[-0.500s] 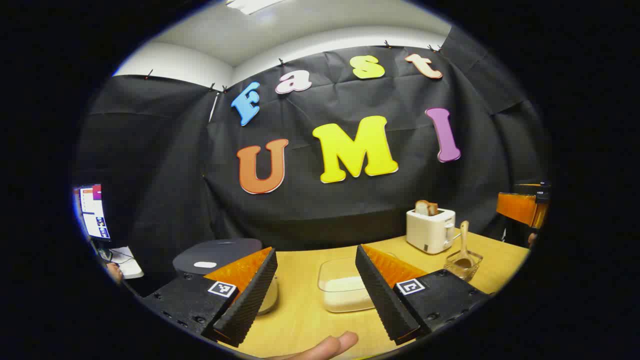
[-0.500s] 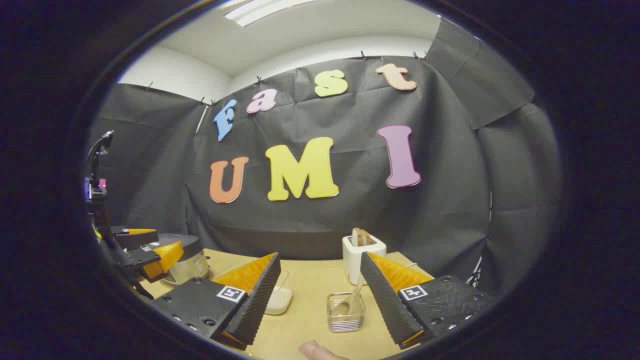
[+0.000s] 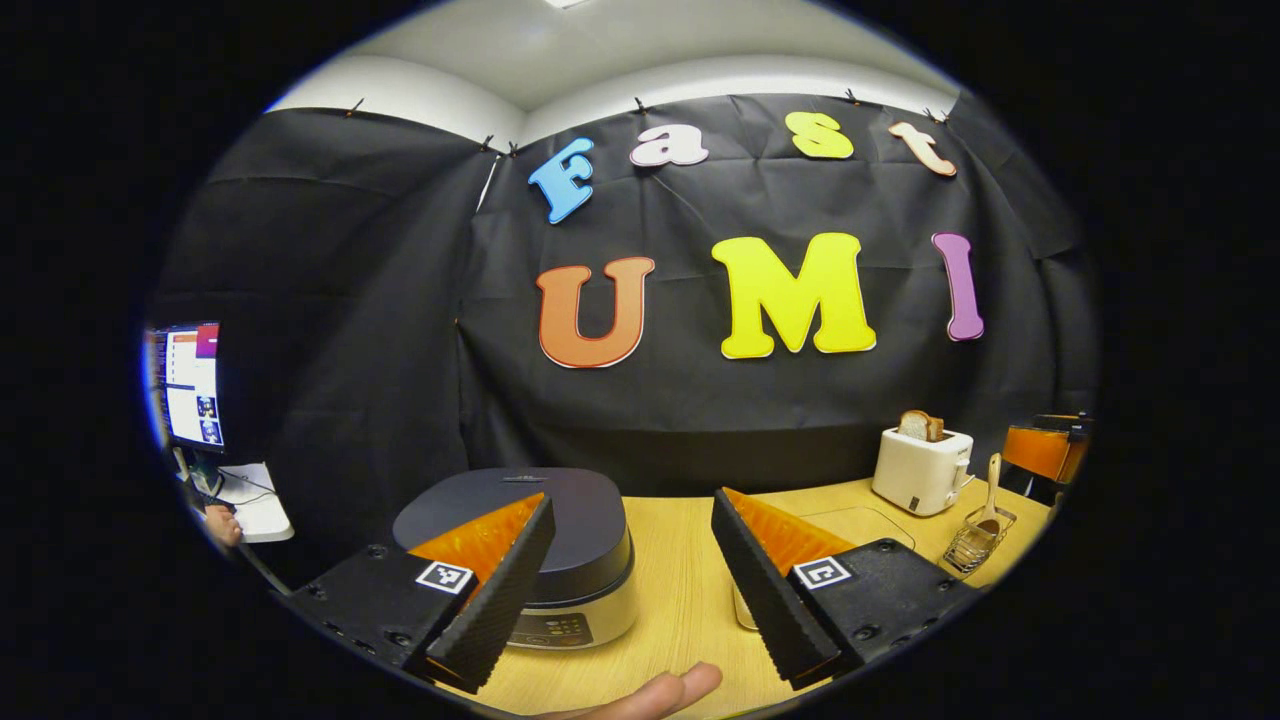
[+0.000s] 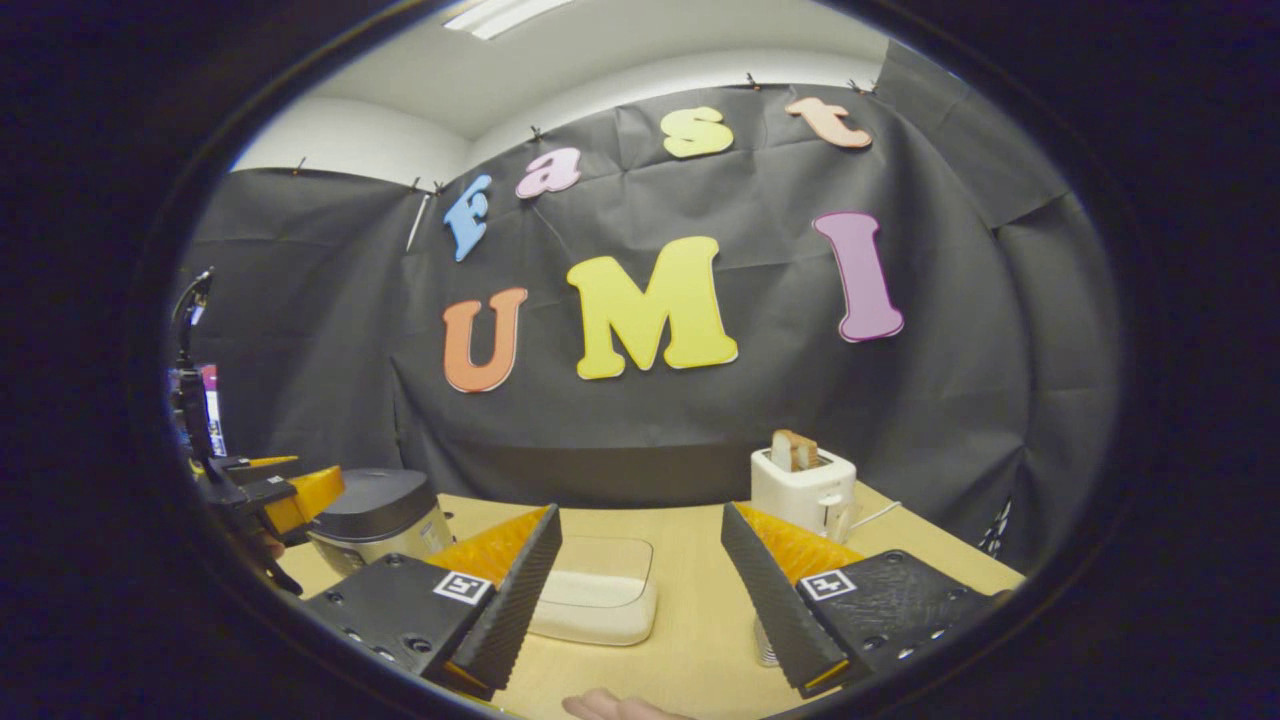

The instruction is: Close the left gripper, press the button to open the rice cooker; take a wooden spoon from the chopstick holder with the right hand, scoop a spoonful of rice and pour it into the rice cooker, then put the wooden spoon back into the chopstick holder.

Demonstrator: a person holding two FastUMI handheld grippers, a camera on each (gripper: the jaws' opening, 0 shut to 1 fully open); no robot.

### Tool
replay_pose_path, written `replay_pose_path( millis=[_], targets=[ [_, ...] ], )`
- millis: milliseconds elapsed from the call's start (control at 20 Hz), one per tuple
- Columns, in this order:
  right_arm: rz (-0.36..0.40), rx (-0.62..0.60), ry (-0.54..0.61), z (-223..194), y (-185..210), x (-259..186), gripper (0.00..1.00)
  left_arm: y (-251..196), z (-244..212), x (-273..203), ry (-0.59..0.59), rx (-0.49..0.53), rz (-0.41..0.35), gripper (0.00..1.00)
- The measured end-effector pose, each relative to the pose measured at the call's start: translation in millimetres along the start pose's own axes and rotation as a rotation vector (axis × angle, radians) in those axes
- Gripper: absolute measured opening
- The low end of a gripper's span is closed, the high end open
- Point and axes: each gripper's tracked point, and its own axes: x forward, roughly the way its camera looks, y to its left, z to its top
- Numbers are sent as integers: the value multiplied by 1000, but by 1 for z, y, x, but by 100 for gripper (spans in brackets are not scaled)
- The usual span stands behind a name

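Wooden tabletop [image 3: 680, 600] is carrying the rice cooker [image 3: 560, 550], lid down. Left gripper [image 3: 630, 590] and right gripper [image 4: 640, 600] are both gaping wide, holding nothing. Wooden spoon [image 3: 990, 495] is probably handling light and stiff; pinching its bare upper handle seems best

A matt dark-lidded rice cooker with a glossy metal body [image 3: 570, 570] is seen on the smooth pale wood-grain desk [image 3: 680, 600]; a wire-mesh metal chopstick holder [image 3: 978, 540] carries a pale wooden spoon [image 3: 992, 490].

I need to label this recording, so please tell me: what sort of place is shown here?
Probably a staged kitchen set in a recording booth: a wooden table carries a rice cooker and a toaster holding bread, with black cloth hung behind as the wall.
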Motion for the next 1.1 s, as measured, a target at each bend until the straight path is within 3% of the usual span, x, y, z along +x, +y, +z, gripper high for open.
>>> replay_pose_path(
  millis=[300,650,700,750,850,1000,1100],
  targets=[
    [-54,-44,6,-5,9,-33,95,13,-3,-11,22,-15,-39,100],
    [-99,-48,64,-21,6,-35,99,35,-25,-12,90,-25,-28,100],
    [-98,-51,69,-21,7,-36,92,39,-25,-10,91,-25,-23,100],
    [-94,-54,73,-23,6,-36,96,44,-22,-9,87,-24,-17,100],
    [-86,-64,73,-23,7,-37,92,54,-17,1,89,-39,-11,100],
    [-73,-63,60,-22,9,-36,93,70,-8,19,119,-89,-17,92],
    [-64,-58,62,-27,11,-40,92,84,-7,34,145,-93,-4,81]
  ],
)
